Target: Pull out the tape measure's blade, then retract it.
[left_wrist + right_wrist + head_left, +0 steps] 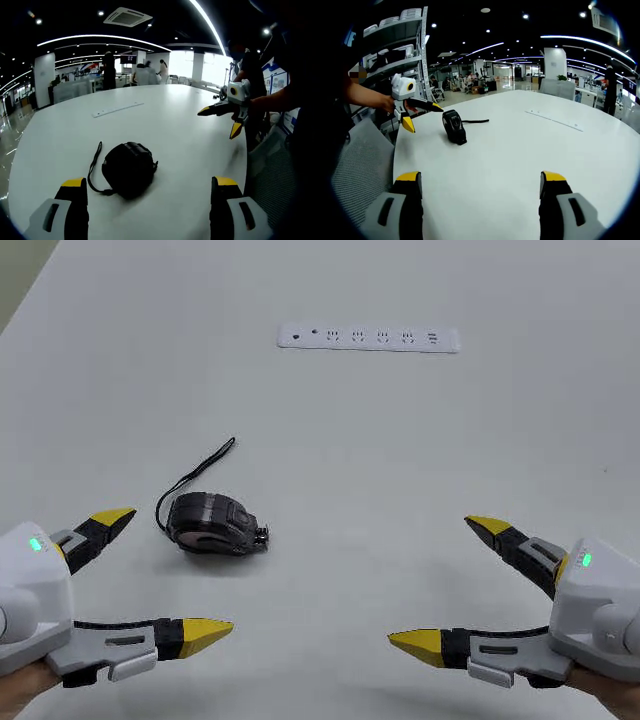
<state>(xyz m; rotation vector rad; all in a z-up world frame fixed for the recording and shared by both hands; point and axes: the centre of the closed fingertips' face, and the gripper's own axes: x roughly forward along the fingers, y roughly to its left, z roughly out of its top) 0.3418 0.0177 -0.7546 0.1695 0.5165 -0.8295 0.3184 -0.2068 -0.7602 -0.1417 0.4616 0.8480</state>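
desk (400,490): broad, white, matte, curved at its edges in both gripper views.

black, rounded tape measure with a dark grey face (212,523) lies on its side on the desk, left of centre in the head view. its blade is wound in, and the small metal hook tip (262,535) sits against the case's right end. a thin black wrist strap (190,480) loops from the case up and to the right, flat on the desk.

left claw (175,568), grey body with black, yellow-tipped jaws, hovers low at the near left. its jaws are spread wide and grip nothing. the tape measure sits just beyond the upper jaw tip, apart from it. in the left gripper view the tape measure (129,169) lies ahead between the two jaws of the left claw (150,181), not touching either.

right claw (432,580), same build, hovers at the near right, well apart from the tape measure. its jaws are also spread wide with nothing between them. in the right gripper view the tape measure (454,126) lies far off to the upper left, just beside the left claw (425,120).

long, flat, white power strip (368,338) lies across the far side of the desk, well apart from everything else.
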